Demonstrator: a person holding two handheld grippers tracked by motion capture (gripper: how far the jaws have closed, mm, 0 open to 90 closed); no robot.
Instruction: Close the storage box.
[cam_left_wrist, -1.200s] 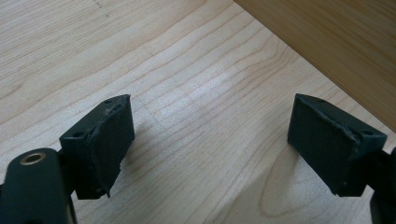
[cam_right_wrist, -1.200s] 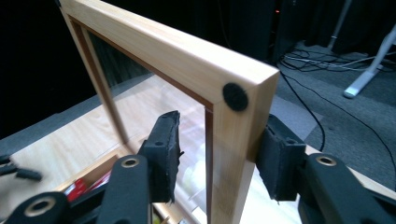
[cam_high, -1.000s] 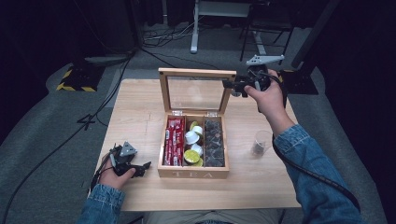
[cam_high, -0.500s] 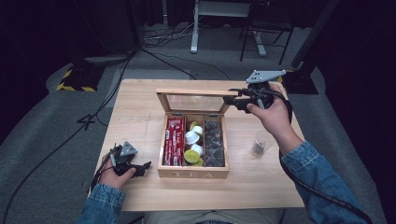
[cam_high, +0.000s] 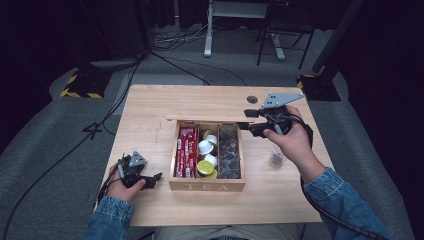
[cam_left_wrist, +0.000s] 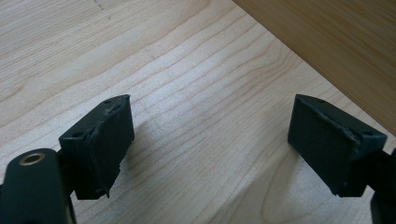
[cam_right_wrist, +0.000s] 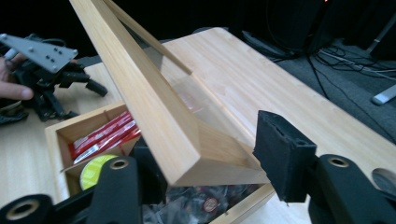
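A wooden tea box (cam_high: 207, 186) stands mid-table, holding red packets (cam_high: 186, 152), round capsules (cam_high: 206, 148) and dark sachets (cam_high: 230, 152). Its glass-paned lid (cam_high: 210, 118) hangs half lowered over the box. My right gripper (cam_high: 244, 125) is at the lid's right corner. In the right gripper view that lid (cam_right_wrist: 154, 107) corner sits between the jaws of the right gripper (cam_right_wrist: 210, 158). They have just been opening, and the right pad stands off the wood. My left gripper (cam_high: 154, 179) rests open on the table left of the box, with nothing between the jaws of the left gripper (cam_left_wrist: 210, 140).
A small glass (cam_high: 276, 157) stands right of the box, under my right forearm. A round cable hole (cam_high: 252, 99) is in the table (cam_high: 150, 115) behind the lid. The box's side wall (cam_left_wrist: 336, 42) runs close to the left gripper. Cables and stands lie on the floor beyond.
The lid has swung from upright down toward the box, with my right hand following it forward and down. The left hand has kept still.
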